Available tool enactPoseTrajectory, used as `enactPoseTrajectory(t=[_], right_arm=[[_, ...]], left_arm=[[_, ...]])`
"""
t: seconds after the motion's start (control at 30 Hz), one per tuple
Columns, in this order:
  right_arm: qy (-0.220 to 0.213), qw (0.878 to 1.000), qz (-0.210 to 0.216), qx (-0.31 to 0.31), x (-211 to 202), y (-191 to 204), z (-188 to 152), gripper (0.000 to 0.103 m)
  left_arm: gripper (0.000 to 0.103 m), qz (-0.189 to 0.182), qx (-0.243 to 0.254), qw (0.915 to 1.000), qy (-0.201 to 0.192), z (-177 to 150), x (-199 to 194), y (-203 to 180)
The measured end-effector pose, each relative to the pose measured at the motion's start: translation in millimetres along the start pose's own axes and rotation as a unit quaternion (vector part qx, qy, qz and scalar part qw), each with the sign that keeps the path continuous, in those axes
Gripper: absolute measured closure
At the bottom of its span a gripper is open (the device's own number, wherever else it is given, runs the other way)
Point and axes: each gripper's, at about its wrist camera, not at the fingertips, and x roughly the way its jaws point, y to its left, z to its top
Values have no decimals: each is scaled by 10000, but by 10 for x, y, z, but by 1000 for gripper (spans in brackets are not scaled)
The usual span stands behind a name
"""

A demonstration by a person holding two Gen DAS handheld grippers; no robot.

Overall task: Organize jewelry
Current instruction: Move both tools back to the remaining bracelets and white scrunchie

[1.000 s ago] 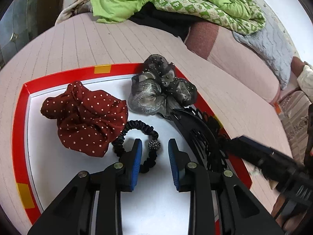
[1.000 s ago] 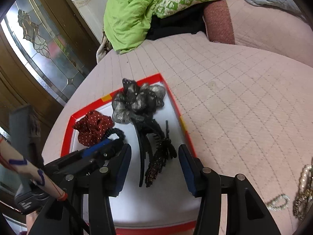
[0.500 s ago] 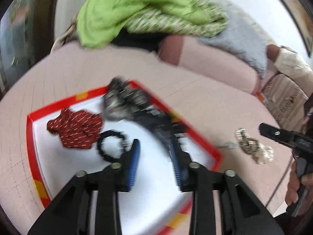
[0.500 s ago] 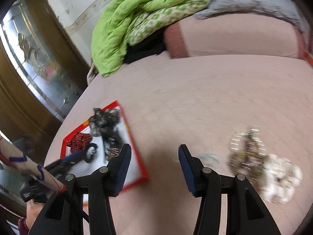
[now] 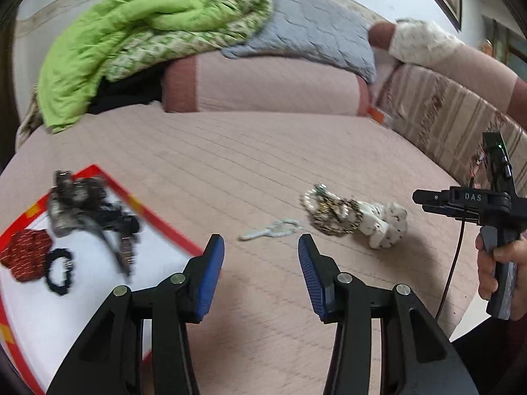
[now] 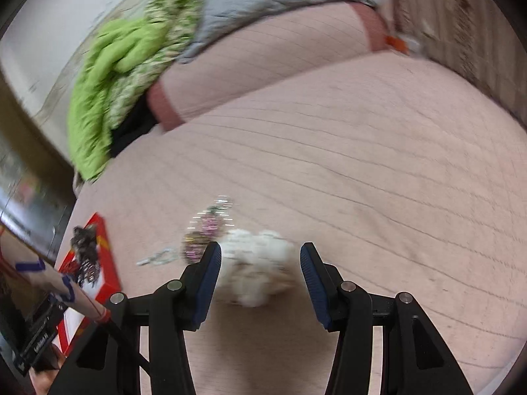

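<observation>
Jewelry pile [image 5: 332, 212]: we see a tangle of gold-toned and beaded chains lying on the pink bed [image 5: 230, 171], touching a white pearl-like bunch [image 5: 385, 227] on its right; both are blurred in the right wrist view.
Thin chain [image 5: 271, 230]: we see a pale, silvery strand lying loose on the bed just left of the pile, apart from it.
Tray [image 5: 154, 220]: we see a white tray with a red rim and yellow marks, at the left of the bed, well apart from the pile.
Tray contents: we count a dark red dotted scrunchie [image 5: 24, 258], a black hair tie [image 5: 59, 271], a grey gauzy scrunchie [image 5: 70, 202] and a black hair clip [image 5: 115, 230], all blurred.
Left gripper [image 5: 261, 265]: we see its blue pads spreading, nothing between them; it hangs above the bed with the thin chain just beyond its tips.
Right gripper [image 6: 260, 271]: we see it released, jaws apart, gripping nothing; the white bunch shows in the gap beneath, and we cannot tell whether the tips touch it.
Writing: we read "DAS" on the black body of the right gripper in the left wrist view; a label on the left gripper's handle in the right wrist view is too blurred to read.
Bedding: we see a green blanket [image 5: 131, 29] and a grey quilt [image 5: 309, 33] piled at the far end.
</observation>
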Motion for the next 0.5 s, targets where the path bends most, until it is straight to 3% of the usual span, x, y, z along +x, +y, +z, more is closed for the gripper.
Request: enactPoseTrajectory(t=[0.17,0.5], right_arm=[[253,9994,134,177,98,-150,3,49],[880,9957,211,176,585,76,-132,47]], left_arm=[[56,-168,64,9996,238,-3,212,-204],[56,-328,-69,9984,460,4,397,-262]])
